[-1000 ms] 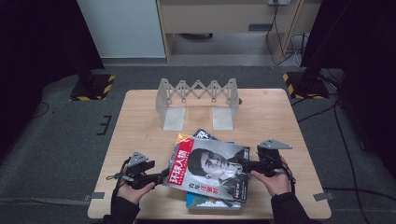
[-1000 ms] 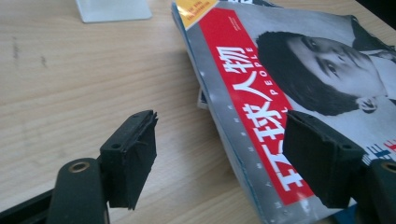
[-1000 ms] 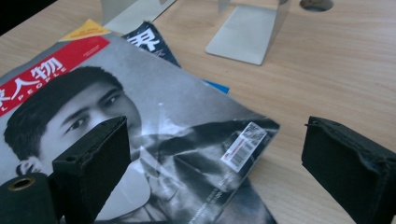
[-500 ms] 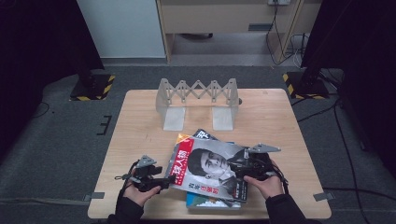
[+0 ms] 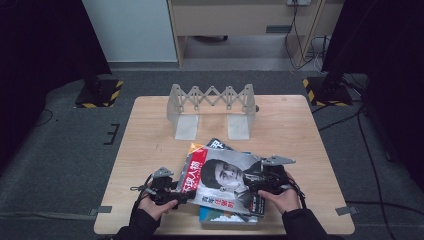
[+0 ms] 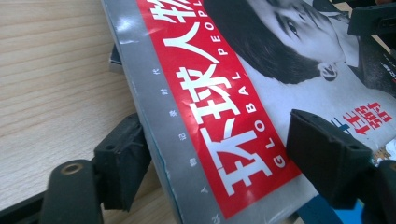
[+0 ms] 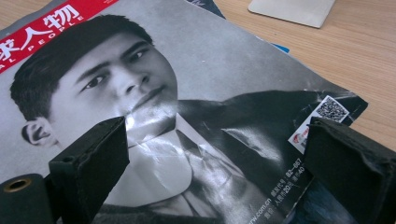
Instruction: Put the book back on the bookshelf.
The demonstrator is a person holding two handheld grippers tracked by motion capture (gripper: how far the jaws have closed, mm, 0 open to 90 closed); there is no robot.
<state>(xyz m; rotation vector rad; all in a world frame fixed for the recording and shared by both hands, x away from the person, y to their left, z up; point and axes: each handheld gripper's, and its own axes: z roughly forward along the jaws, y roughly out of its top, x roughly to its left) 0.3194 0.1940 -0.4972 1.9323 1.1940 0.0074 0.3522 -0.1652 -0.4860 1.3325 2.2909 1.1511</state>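
A magazine (image 5: pixel 225 177) with a red title band and a black-and-white portrait lies tilted on top of a small stack near the table's front edge. My left gripper (image 5: pixel 182 195) is at its left edge. In the left gripper view the grey spine edge of the magazine (image 6: pixel 201 93) runs between the jaws of my left gripper (image 6: pixel 224 158), which have just been opening; the pads do not press on it. My right gripper (image 5: pixel 250 181) hovers over the cover's right part. In the right gripper view my right gripper (image 7: pixel 215 163) stands open above the magazine (image 7: pixel 210 70).
A grey folding rack (image 5: pixel 212 107) with two flat feet stands at the back middle of the wooden table (image 5: pixel 150 135). A blue-covered book (image 5: pixel 220 215) pokes out under the magazine. One rack foot (image 7: pixel 292 9) lies beyond the magazine.
Both hands have sunk and drawn in toward the magazine. The magazine has come down flatter onto the stack.
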